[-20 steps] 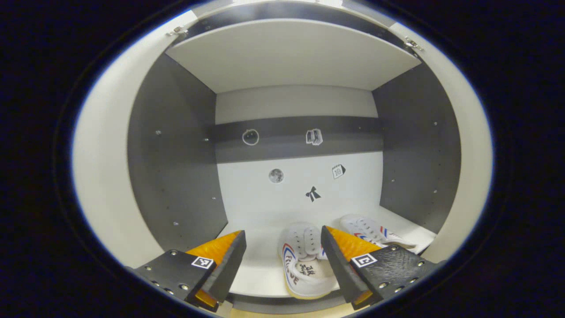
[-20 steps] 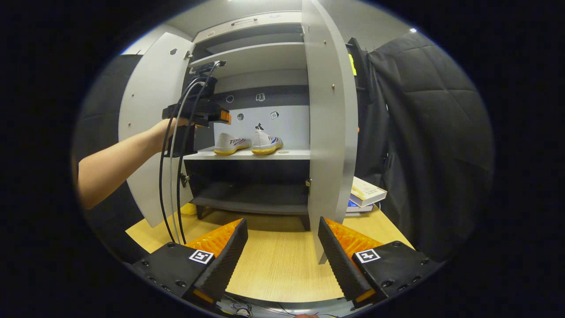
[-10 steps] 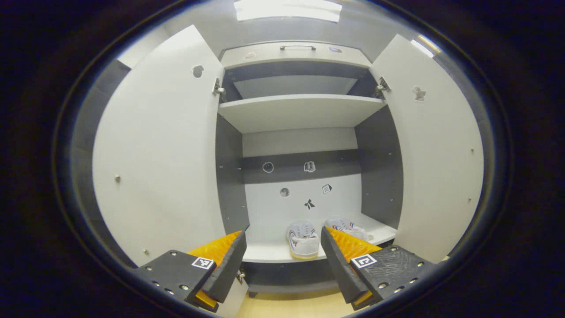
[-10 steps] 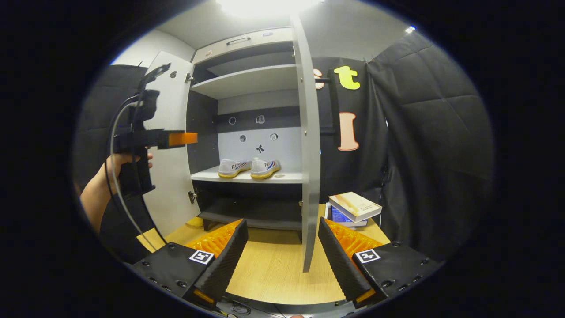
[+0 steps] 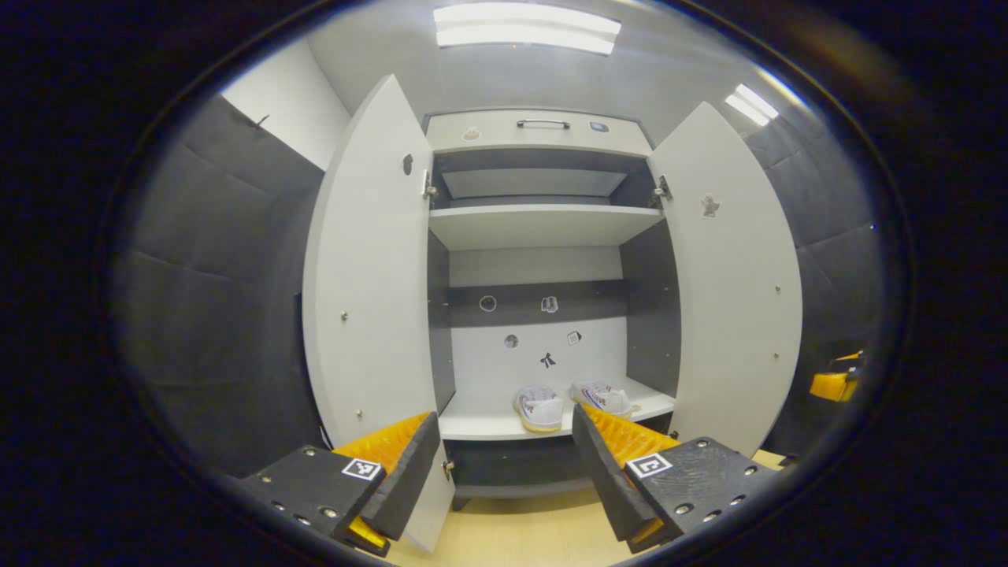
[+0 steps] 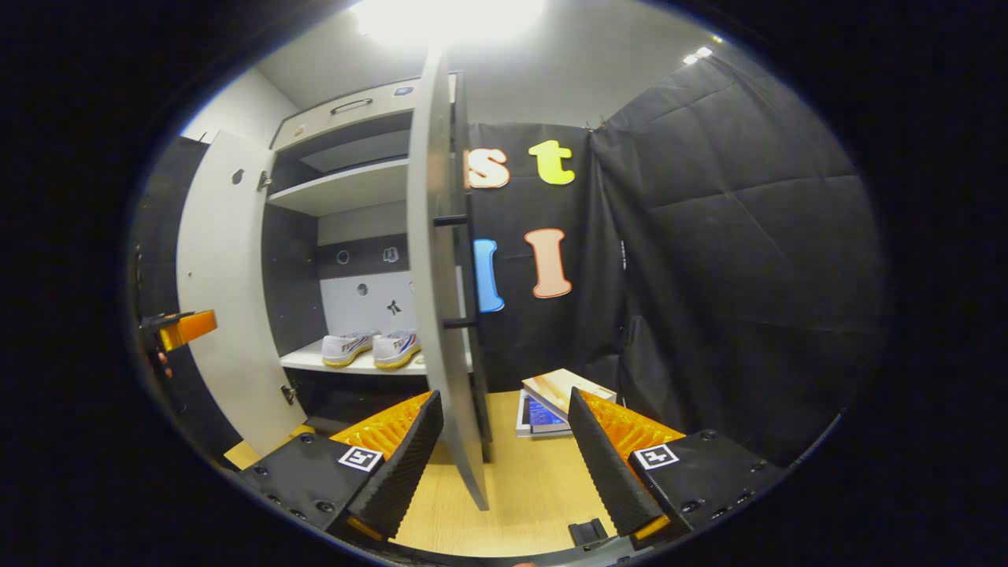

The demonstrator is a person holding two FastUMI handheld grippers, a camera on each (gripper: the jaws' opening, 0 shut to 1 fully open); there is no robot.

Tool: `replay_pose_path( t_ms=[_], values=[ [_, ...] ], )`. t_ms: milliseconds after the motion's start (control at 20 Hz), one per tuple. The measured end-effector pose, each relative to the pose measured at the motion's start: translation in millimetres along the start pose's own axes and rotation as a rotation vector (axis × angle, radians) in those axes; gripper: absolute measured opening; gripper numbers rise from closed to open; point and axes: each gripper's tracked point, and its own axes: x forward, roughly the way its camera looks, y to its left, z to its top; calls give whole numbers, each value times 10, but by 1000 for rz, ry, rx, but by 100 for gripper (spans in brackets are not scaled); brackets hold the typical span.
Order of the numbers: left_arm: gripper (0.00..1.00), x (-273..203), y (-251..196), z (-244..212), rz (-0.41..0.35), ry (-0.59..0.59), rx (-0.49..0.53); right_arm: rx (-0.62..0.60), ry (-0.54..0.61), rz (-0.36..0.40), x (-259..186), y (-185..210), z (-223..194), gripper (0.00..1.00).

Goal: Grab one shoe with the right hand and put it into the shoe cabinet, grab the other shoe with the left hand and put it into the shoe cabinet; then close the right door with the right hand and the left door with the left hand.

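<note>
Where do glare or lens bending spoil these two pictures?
Right gripper view: a ceiling light burns out to white above the cabinet. Left gripper view: the light strips stay readable, the open doors bow outward, and the shoes look sharp.

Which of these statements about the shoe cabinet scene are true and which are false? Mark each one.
1. Both white sneakers sit on a shelf inside the grey shoe cabinet. True.
2. The white right cabinet door is closed. False: it stands open.
3. The left hand-held gripper holds a shoe. False: its fingers are apart and empty.
4. Stacked books lie on the wooden floor beside the cabinet. True.
5. The white left cabinet door is open. True.
</note>
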Motion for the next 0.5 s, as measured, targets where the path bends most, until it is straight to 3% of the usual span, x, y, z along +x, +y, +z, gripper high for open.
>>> replay_pose_path(
  t_ms=[300, 450, 500],
  values=[
    [96, -252, 279, -117, 34, 16, 18, 36, -46, -170, 377, -515, 288, 98],
    [97, -397, 429, -153, 53, 22, 19, 45, -85, -204, 560, -569, 504, 98],
    [97, -429, 487, -141, 62, 21, 24, 36, -97, -210, 617, -565, 574, 92]
  ],
)
